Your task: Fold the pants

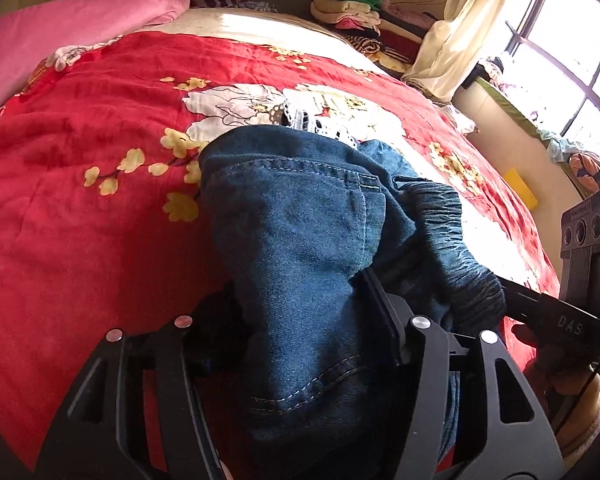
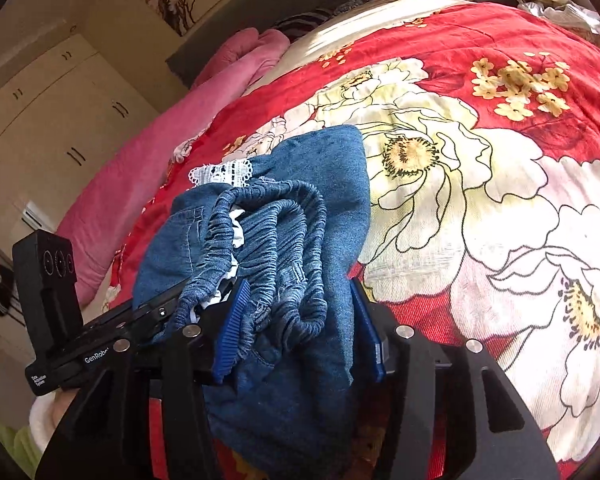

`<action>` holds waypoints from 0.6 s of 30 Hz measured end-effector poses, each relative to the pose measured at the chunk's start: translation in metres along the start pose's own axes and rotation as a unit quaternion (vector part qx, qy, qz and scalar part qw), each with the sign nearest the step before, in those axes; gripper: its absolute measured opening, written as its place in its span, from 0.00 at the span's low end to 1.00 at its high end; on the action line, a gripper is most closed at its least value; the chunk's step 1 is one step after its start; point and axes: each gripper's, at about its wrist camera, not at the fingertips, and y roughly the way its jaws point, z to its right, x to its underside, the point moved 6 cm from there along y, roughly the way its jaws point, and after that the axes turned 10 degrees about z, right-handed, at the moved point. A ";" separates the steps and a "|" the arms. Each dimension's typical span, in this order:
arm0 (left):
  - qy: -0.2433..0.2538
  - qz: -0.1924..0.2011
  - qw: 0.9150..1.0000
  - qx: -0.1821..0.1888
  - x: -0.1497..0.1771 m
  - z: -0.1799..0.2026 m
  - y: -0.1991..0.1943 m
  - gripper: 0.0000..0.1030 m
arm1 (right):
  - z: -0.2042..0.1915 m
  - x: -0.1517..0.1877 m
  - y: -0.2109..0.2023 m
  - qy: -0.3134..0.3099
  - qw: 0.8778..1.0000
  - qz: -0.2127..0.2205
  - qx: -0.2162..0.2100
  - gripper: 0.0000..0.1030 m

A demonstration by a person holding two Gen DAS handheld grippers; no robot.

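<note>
Blue denim pants (image 1: 300,216) with an elastic waistband (image 2: 276,232) and white lace trim (image 2: 224,171) lie bunched on a red floral bedspread (image 1: 80,184). My left gripper (image 1: 300,320) is shut on a thick fold of the denim, which fills the space between its black fingers. My right gripper (image 2: 296,320) is shut on the gathered waistband side of the pants (image 2: 320,184), cloth pressed between its blue pads (image 2: 232,328). The two grippers are close together; the right one shows at the right edge of the left wrist view (image 1: 540,312), touching the waistband.
A pink blanket (image 1: 60,32) lies at the bed's far left. Stacked folded clothes (image 1: 352,8) sit at the head of the bed. A window (image 1: 572,60) and cream curtain (image 1: 460,32) are on the right. White wardrobes (image 2: 48,108) stand on the left in the right wrist view.
</note>
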 end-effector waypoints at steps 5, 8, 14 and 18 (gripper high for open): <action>0.007 0.017 1.000 -0.014 0.000 0.002 -0.021 0.55 | -0.008 0.000 -0.024 -0.022 0.999 0.019 0.018 0.66; -0.001 0.024 0.999 -0.021 0.006 0.000 -0.037 0.59 | -0.012 0.000 -0.045 -0.022 0.999 0.035 0.019 0.72; -0.006 0.050 0.998 -0.025 0.018 0.004 -0.085 0.77 | -0.031 0.012 -0.087 -0.081 0.993 0.066 0.045 0.89; 0.003 0.046 0.999 -0.024 0.037 0.014 -0.110 0.86 | -0.040 0.029 -0.107 -0.117 0.989 0.070 0.062 0.92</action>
